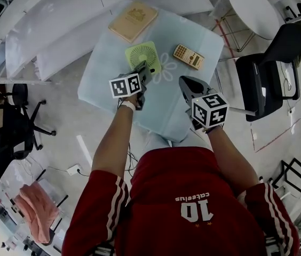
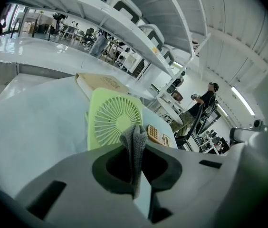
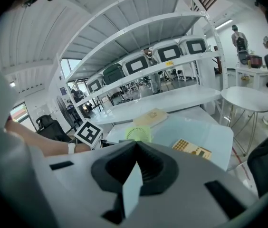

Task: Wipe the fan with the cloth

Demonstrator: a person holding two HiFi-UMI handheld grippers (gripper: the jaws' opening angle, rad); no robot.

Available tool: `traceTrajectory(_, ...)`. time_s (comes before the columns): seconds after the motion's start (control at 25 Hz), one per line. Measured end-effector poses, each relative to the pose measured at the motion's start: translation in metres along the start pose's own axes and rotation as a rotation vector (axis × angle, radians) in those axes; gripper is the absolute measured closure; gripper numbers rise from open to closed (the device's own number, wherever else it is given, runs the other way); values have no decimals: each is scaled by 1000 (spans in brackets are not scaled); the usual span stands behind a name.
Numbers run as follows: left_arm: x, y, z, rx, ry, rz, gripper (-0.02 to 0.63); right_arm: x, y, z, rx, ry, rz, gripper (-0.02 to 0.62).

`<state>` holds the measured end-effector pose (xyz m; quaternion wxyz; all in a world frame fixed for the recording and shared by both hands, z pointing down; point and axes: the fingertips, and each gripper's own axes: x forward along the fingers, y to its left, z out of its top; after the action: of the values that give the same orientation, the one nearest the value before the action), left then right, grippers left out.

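Left tongs (image 1: 140,68) are clamped on a grey cloth (image 2: 135,144), its tip at the lower edge of the green fan (image 1: 142,55), upper centre on the worktop (image 1: 105,68). Right tongs (image 3: 135,146) are closed and hold nothing.

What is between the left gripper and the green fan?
The grey cloth, pinched in the left gripper and its shut jaws, sticks up right in front of the fan. The left gripper view shows it.

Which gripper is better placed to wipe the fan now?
Left: the left gripper is shut on the cloth close to the fan; the right gripper is shut, empty, and farther back.
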<state>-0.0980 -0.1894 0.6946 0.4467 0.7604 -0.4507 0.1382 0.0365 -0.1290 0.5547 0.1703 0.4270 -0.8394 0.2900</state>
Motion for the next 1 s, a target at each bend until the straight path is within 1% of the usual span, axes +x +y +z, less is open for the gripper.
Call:
traceTrajectory(0.48,33,-22,-4,-8,28,-31,577,1,-23,3,18,9,-18,591)
traceTrajectory(0.8,53,-29,-10,-22,49,-42,577,-1,-41,2,30,19,-33,591)
traceTrajectory(1.0,61,-28,-14,-24,61,-35,577,-3,-49,1,38,23,-39,591)
